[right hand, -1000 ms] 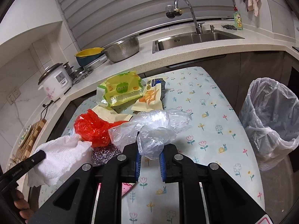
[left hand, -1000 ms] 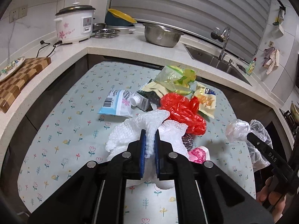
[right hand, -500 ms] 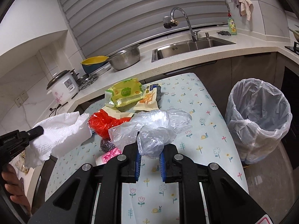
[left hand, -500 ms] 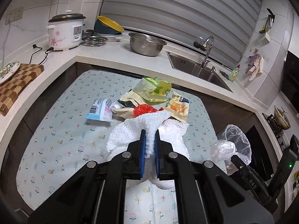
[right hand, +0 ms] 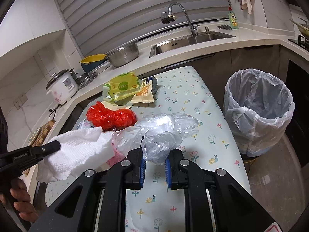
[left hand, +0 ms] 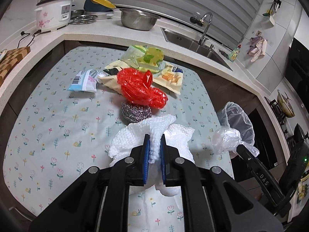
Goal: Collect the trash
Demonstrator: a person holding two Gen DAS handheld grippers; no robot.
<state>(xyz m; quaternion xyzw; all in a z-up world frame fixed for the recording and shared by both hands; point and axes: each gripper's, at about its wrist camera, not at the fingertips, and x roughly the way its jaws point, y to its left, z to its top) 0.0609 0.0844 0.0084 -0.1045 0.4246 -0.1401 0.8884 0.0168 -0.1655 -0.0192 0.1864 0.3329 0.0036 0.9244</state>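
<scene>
Now paper towel (left hand: 152, 135) crumpled, axisless.

Kitchen: pale stone counter (right hand: 222, 44), steel sink (right hand: 193, 40), grey slatted blind (right hand: 119, 9), white tiled wall (left hand: 280, 29), floral tablecloth (left hand: 48, 116)

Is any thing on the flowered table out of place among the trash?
Yes: a steel scouring ball lies beside the red plastic bag on the table. It is a cleaning tool, not packaging, so it looks odd among the wrappers.

Red bag (left hand: 142, 88); white towel (left hand: 154, 133); floral pale-blue tablecloth (left hand: 58, 116)
</scene>
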